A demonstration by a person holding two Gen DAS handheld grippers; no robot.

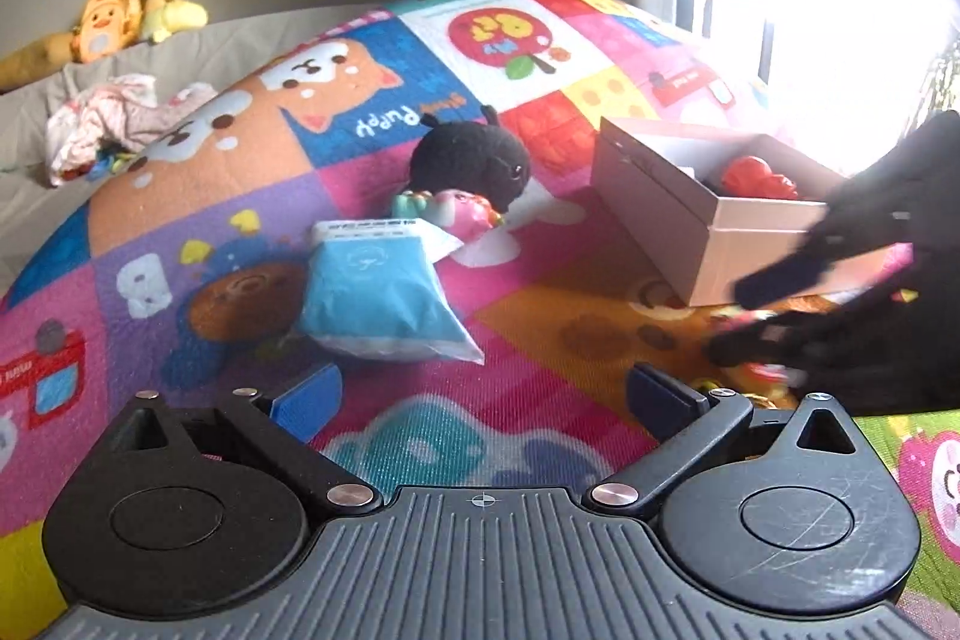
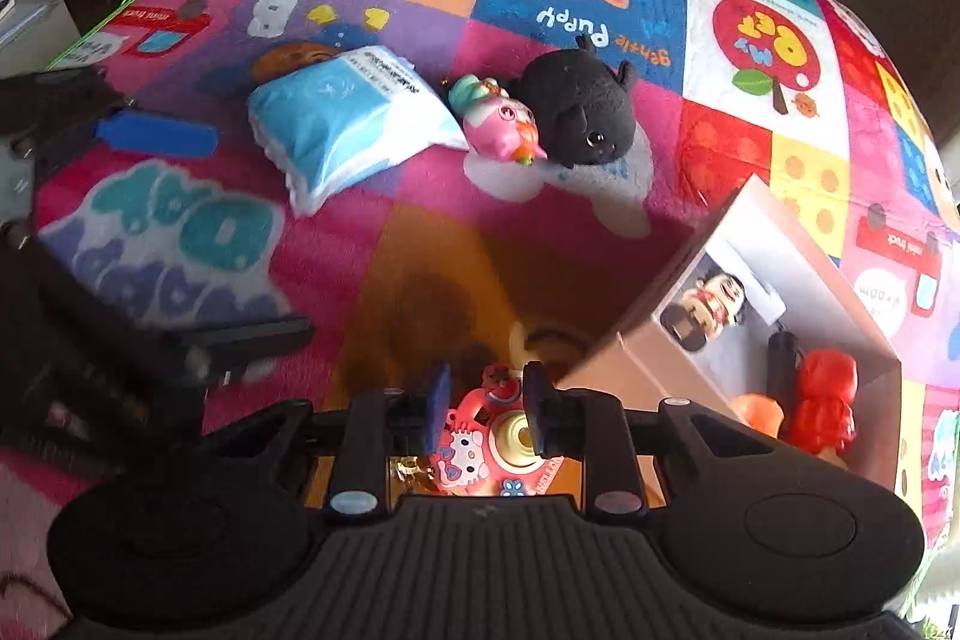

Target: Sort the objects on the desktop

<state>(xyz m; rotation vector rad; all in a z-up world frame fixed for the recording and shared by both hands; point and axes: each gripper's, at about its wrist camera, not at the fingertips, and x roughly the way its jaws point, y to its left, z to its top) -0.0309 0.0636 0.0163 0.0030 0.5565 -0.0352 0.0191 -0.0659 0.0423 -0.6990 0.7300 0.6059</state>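
The right tool (image 2: 485,409) has its fingers closed partway around a pink cartoon toy camera (image 2: 480,451) lying on the play mat (image 2: 420,244). The blue pads sit on either side of the toy's upper part, touching it or nearly so; whether the grip is firm yet cannot be told. The left tool (image 1: 480,394) is released, fingers wide apart and holding nothing, hovering over the mat.

The open cardboard box (image 2: 624,334) stands just to the right of the right tool and slightly ahead of it. It already holds a red figure (image 2: 825,400), an orange piece and a small doll. Ahead and to the left lie a blue packet (image 2: 342,124), a pink-and-green squishy toy (image 2: 498,124) and a black plush (image 2: 576,106), all still outside the box.

The step in hand looks like securing the camera. To do it well, squeeze fully on the flat sides before lifting, rise enough to clear the near wall, then swing right and let go over a free spot beside the figures.
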